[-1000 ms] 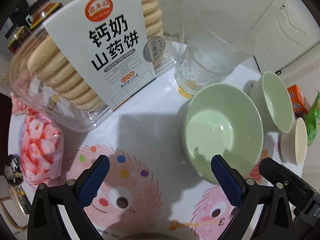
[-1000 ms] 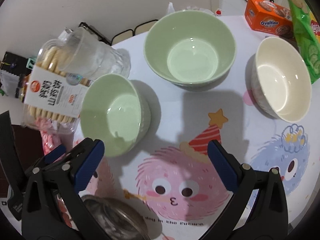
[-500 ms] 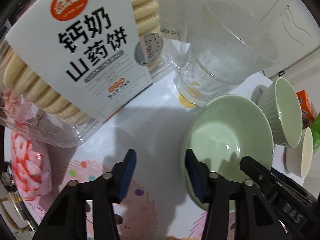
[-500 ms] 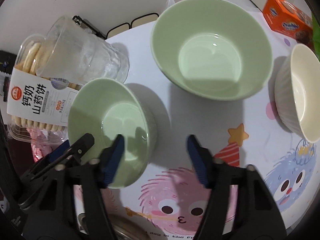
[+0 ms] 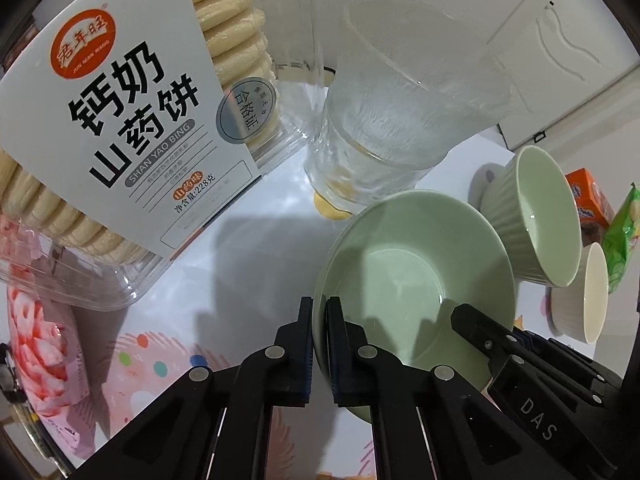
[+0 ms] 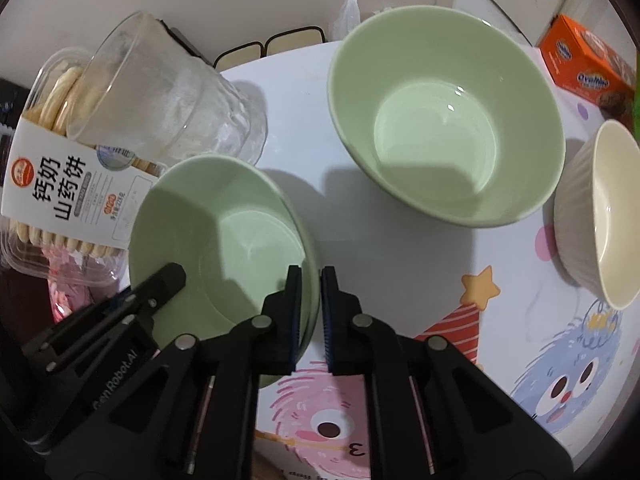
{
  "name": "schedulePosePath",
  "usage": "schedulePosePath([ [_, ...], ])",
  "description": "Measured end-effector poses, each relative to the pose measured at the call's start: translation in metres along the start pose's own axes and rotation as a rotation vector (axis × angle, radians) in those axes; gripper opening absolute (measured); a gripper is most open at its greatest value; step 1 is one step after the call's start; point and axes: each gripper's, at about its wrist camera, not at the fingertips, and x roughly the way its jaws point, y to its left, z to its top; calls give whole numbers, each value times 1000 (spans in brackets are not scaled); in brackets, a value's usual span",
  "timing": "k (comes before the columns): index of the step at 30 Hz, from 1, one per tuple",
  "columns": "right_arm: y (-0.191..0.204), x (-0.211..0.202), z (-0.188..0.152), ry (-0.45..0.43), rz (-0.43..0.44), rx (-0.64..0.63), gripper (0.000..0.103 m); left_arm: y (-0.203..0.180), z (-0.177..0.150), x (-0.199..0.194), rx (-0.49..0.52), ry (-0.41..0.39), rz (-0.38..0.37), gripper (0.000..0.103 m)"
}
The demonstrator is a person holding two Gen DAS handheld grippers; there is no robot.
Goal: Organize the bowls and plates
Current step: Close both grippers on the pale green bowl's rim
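A small pale green bowl (image 5: 416,288) (image 6: 224,240) sits on the cartoon-print tablecloth (image 6: 400,240). My left gripper (image 5: 318,320) pinches the bowl's left rim, its jaws closing with one pad inside and one outside. On the opposite rim my right gripper (image 6: 310,292) grips the same way, jaws closing on the wall. Each view also shows the other gripper's fingers (image 5: 480,332) (image 6: 168,276) at the far rim. A larger green bowl (image 6: 444,120) (image 5: 536,216) stands behind, and a cream bowl (image 6: 608,216) (image 5: 588,292) to its right.
A clear glass cup (image 5: 400,120) (image 6: 168,92) stands right behind the small bowl. A tall biscuit box (image 5: 120,120) and a pink snack packet (image 5: 40,340) crowd the left. An orange box (image 6: 584,64), a green packet (image 5: 624,236) and spectacles (image 6: 268,46) lie at the back.
Both grippers went from wide open to closed on the small green bowl's rim. The left one moved forward and right to the rim; the right one shifted left and lower.
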Motion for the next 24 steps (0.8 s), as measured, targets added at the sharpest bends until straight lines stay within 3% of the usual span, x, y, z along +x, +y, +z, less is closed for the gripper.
schedulePosePath([
  [13,-1,-19,-25,-25,21,-14,11,-1,-11,-23,27,-30,4,5],
  [24,-31,-55,-80,-49,22,-5,11,-56,-78,-44,78,-42,-10,5],
])
